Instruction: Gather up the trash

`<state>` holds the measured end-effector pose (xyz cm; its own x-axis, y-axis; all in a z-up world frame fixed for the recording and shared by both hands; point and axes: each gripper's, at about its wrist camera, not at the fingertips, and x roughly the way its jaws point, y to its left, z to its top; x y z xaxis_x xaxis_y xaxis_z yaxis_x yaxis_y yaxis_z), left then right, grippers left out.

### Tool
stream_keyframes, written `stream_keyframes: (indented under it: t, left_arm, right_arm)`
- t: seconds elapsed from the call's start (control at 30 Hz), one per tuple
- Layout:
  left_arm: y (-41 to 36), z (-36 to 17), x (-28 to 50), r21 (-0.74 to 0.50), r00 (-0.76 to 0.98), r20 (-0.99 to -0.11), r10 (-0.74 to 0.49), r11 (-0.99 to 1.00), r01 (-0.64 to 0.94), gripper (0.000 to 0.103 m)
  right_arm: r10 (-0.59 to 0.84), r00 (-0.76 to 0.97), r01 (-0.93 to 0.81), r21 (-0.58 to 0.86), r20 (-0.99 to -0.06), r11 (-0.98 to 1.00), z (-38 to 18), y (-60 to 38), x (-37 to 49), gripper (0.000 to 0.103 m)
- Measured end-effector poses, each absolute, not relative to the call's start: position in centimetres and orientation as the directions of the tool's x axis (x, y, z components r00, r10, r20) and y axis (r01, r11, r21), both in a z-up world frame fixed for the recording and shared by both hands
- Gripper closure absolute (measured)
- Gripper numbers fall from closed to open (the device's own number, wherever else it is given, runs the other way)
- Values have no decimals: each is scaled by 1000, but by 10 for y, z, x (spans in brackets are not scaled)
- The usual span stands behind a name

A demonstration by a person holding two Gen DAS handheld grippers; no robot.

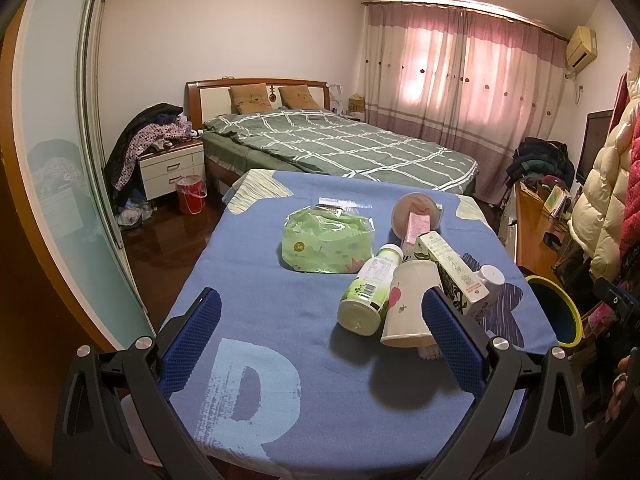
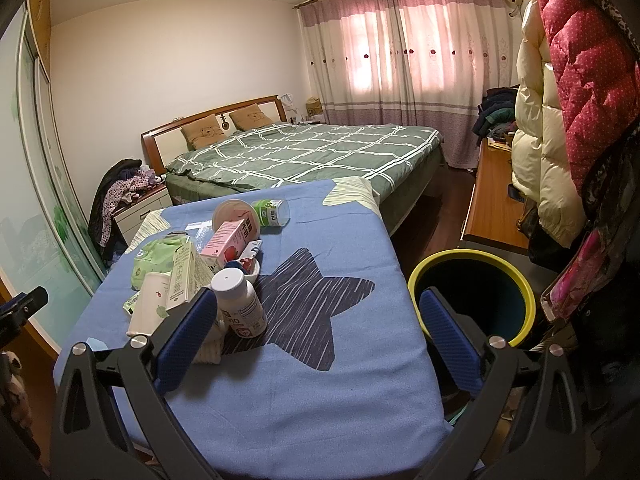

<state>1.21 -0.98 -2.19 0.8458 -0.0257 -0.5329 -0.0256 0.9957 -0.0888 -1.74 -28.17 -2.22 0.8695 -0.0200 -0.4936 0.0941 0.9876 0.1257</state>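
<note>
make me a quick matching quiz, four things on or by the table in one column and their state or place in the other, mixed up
Things:
1 paper cup
2 white bottle
3 bin
4 tissue pack

States or places:
A upright on the table
B on the floor beside the table
C lying on its side
D green, at the far left of the pile

Pairs: 1-C, 2-A, 3-B, 4-D
</note>
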Motion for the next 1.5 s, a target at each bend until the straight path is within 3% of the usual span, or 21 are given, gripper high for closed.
stream_keyframes:
  t: [0.53,0.93,1.17,1.33,1.5]
  left_arm:
    - [-7,-26,25,-89,845,-535,-13,995,-41,4]
    - [-5,-32,31,-83,842,-539,1,995,-54,4]
    - [-1,-40,38,-89,834,-552,1,994,-60,4]
    - [1,-46,44,-94,824,-567,-2,994,-62,4]
    - [2,-49,49,-97,817,-576,-3,993,-65,4]
  right_arm:
    - [0,855,73,120,-519,990,-36,-272,-1,6]
    - [142,834,-100,106,-533,989,-51,-215,30,7]
    - [202,777,-190,83,-597,978,-70,-184,48,37]
    - [226,743,-208,103,-630,973,-83,-175,60,46]
    - [241,722,-217,119,-649,969,-90,-171,70,47]
